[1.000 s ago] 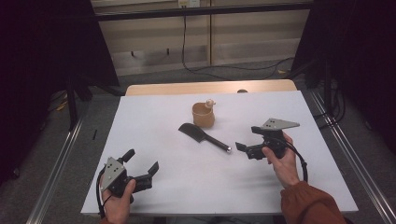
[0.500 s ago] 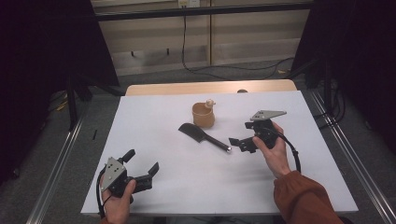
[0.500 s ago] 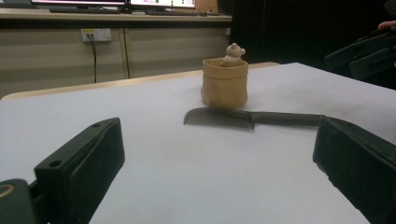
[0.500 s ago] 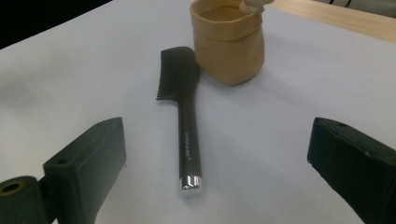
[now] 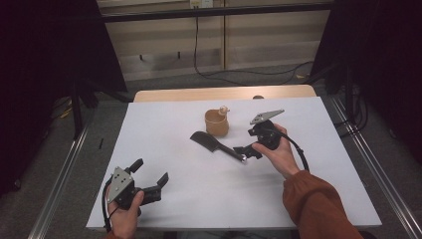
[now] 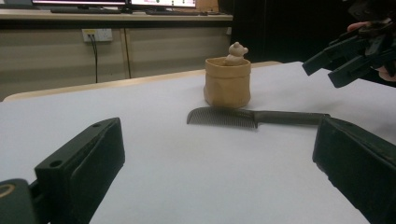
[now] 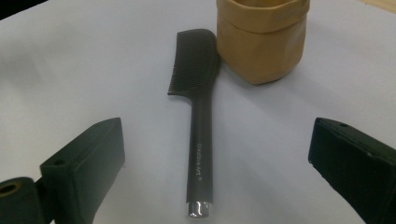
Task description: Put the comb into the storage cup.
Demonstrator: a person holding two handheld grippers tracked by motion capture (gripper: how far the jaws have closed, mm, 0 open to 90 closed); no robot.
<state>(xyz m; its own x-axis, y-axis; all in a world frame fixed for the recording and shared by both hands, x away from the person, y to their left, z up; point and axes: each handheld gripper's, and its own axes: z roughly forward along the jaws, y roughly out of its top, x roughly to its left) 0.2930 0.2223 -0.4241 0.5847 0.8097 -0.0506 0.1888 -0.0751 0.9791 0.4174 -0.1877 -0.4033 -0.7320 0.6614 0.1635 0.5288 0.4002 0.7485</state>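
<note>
Closing on the black plastic comb with a long straight handle (image 5: 217, 145), the right gripper (image 5: 247, 151) has travelled from a raised position off to the comb's right, as seen a second ago, to a spot at the silver-capped end of the handle. Its jaws stand spread wide, and in the right gripper view the handle (image 7: 201, 154) lies between them on the sheet, not yet pinched and not visibly touched.

Location of the item in hand: the comb lies flat on the white table sheet (image 5: 318, 189), unmoved over the last second. Its toothed head (image 7: 195, 60) sits just beside the tan soft-walled cup with a small bear figure at its rim (image 5: 217, 123), and its handle runs away from the cup toward the right gripper. The left gripper view confirms the comb resting in front of the cup (image 6: 227, 84), close to it; contact between the two cannot be confirmed.

The left gripper (image 5: 149, 179) is well apart from the comb, near the table edge on the person's side. It has not shifted, and its jaws are spread with nothing between them.

Assessment: the approach appears nearly complete. The next step is judged to be lowering and closing on the handle. The handle is slim and smooth, so an off-centre grasp could let it swing.
</note>
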